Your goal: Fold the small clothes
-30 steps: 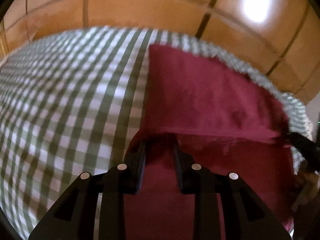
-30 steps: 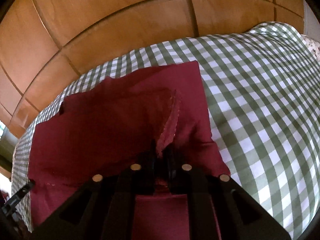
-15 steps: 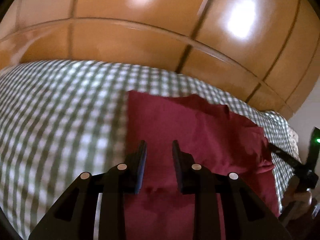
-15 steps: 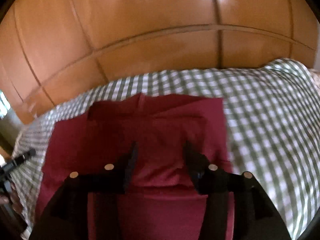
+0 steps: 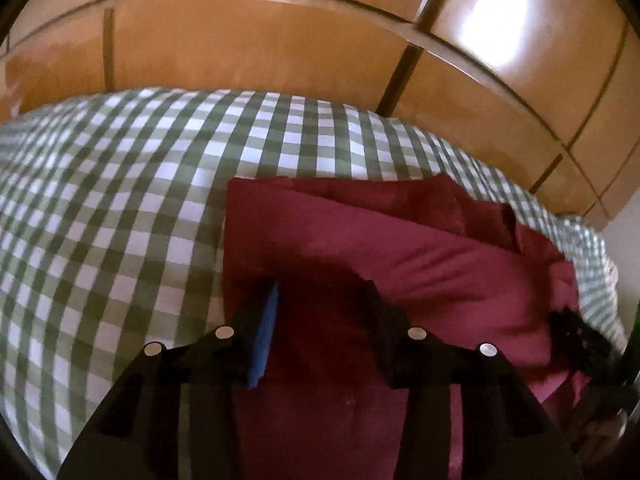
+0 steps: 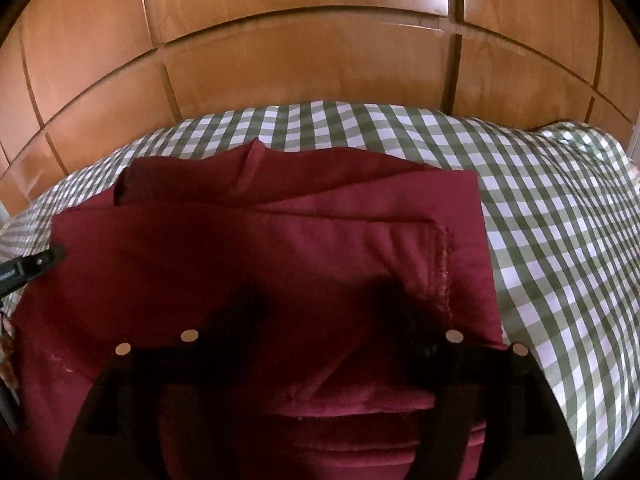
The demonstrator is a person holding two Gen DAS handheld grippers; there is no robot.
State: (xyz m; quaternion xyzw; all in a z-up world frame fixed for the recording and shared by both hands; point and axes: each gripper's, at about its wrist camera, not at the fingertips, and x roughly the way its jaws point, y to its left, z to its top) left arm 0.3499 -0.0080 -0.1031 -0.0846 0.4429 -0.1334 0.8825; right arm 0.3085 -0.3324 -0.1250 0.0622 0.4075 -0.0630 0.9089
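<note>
Maroon cloth [image 6: 280, 248] lies folded over on the green-and-white checked cover [image 6: 560, 220], filling the lower middle of the right wrist view and the lower right of the left wrist view [image 5: 400, 248]. We see several layers stacked, with a stitched hem running down the right side in the right wrist view. Our right tool [image 6: 320, 304] hangs over the cloth with its jaws spread wide; they have just been opening, and nothing is pinched between them. Our left tool [image 5: 320, 300] is released too, its jaws having just opened, the fabric lying below the gap rather than gripped. A blue pad shows on its left finger [image 5: 268, 332]. Orange wooden panels [image 6: 304, 60] fill the top of both frames. At the left edge of the right wrist view the other tool's tip pokes in.
</note>
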